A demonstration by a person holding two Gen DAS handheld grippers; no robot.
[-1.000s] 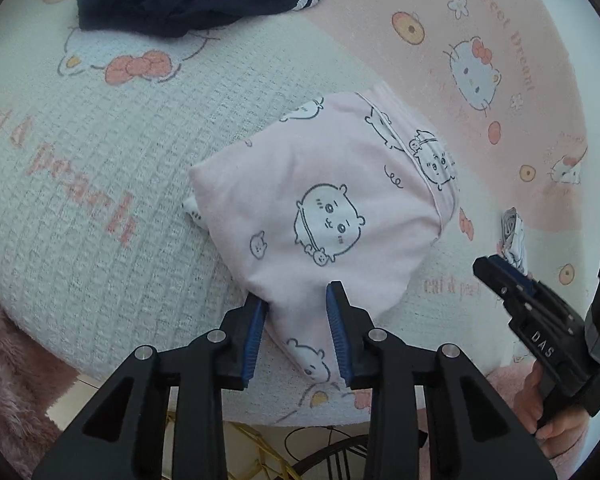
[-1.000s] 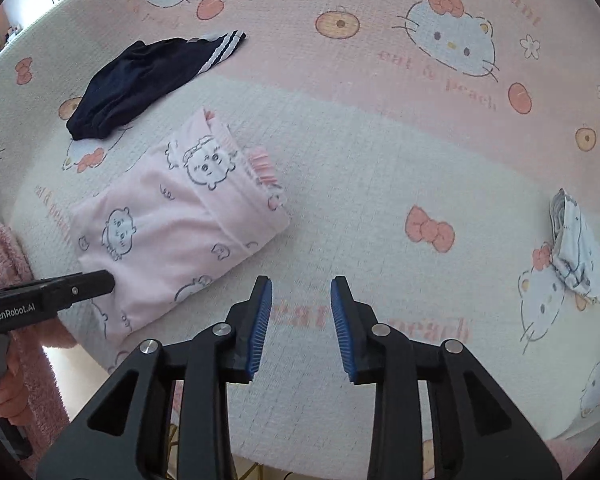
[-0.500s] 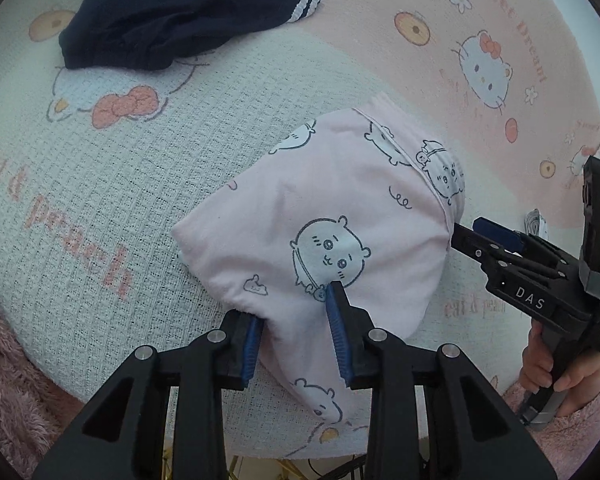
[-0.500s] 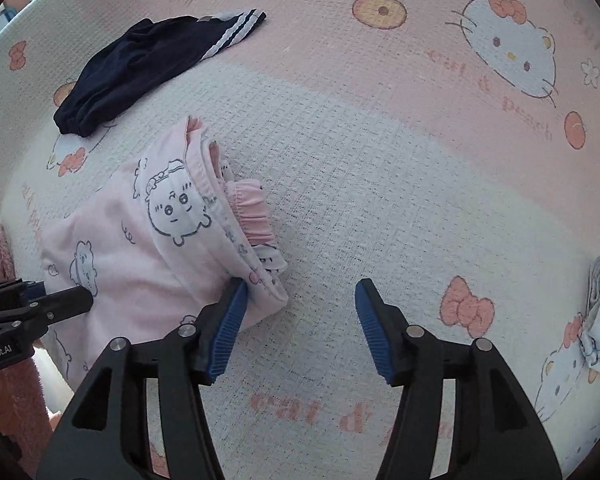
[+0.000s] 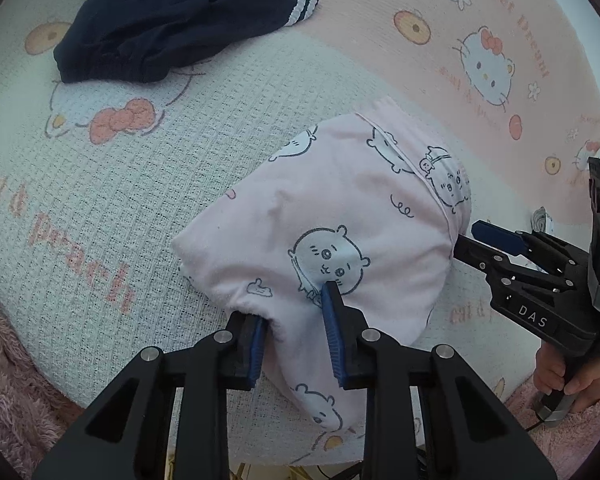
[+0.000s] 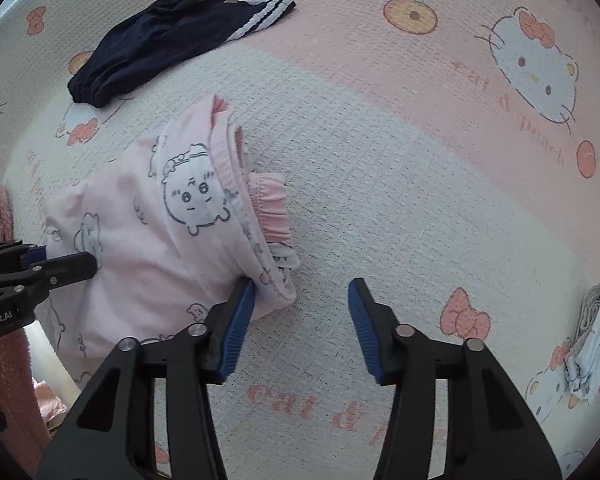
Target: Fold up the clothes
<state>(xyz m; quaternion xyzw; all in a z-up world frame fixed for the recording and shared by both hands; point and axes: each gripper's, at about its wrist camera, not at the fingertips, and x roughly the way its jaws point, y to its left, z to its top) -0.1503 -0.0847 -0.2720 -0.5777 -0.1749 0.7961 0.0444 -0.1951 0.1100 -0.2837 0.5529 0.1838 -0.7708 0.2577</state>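
Here my left gripper (image 5: pixel 296 320) points down at the near edge of the folded pale pink garment printed with cartoon animals (image 5: pixel 340 232), which lies on the white-and-pink waffle-weave blanket (image 5: pixel 148 184) near its front edge. Its blue-padded jaws are closing with a bunched fold of the pink cloth between them, and the pads press into it. My right gripper (image 6: pixel 302 312) sits at the garment's other end, by the ruffled waistband; its jaws are closing too, the left pad against the cloth's corner, the right pad over bare blanket, so nothing is pinched. A crumpled navy garment with white-striped trim (image 5: pixel 172 28) lies farther back, well apart. A small folded white-and-grey cloth (image 6: pixel 592 344) rests off to the right.
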